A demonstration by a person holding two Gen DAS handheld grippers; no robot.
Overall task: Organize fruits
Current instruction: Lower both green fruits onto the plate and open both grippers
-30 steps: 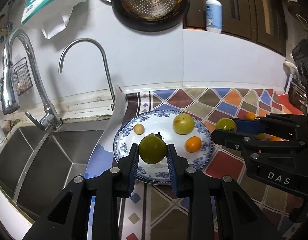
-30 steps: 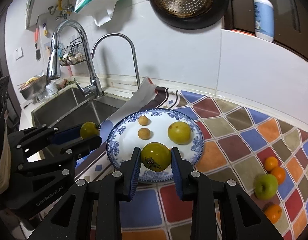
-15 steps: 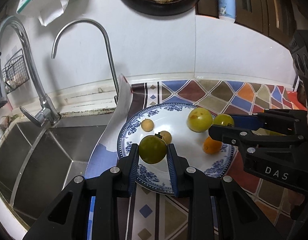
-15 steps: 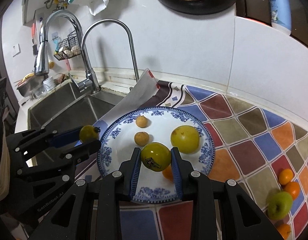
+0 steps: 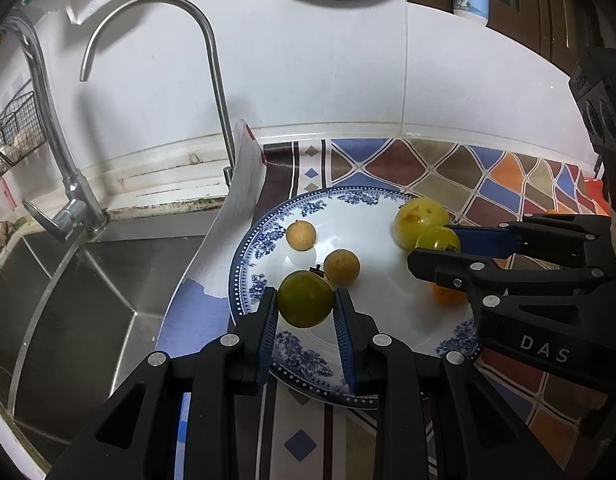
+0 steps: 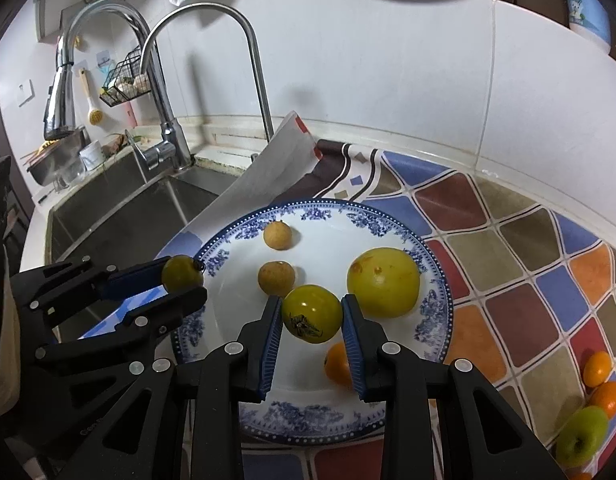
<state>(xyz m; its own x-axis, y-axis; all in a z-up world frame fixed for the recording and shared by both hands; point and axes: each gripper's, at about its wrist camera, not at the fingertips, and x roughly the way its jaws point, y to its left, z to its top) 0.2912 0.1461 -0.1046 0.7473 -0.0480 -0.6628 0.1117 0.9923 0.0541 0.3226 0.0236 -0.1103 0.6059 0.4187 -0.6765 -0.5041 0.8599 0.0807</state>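
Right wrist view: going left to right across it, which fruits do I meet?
Green fruit in the left gripper → small brown fruit → big yellow fruit → green apple on the counter's right edge.

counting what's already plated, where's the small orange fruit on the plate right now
In the right wrist view the small orange fruit lies on the near right part of the blue-patterned plate, half hidden behind the right gripper and in front of the big yellow fruit.

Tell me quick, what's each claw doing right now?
Left gripper: shut on a green tomato, over the plate.
Right gripper: shut on a second green tomato, over the same plate.
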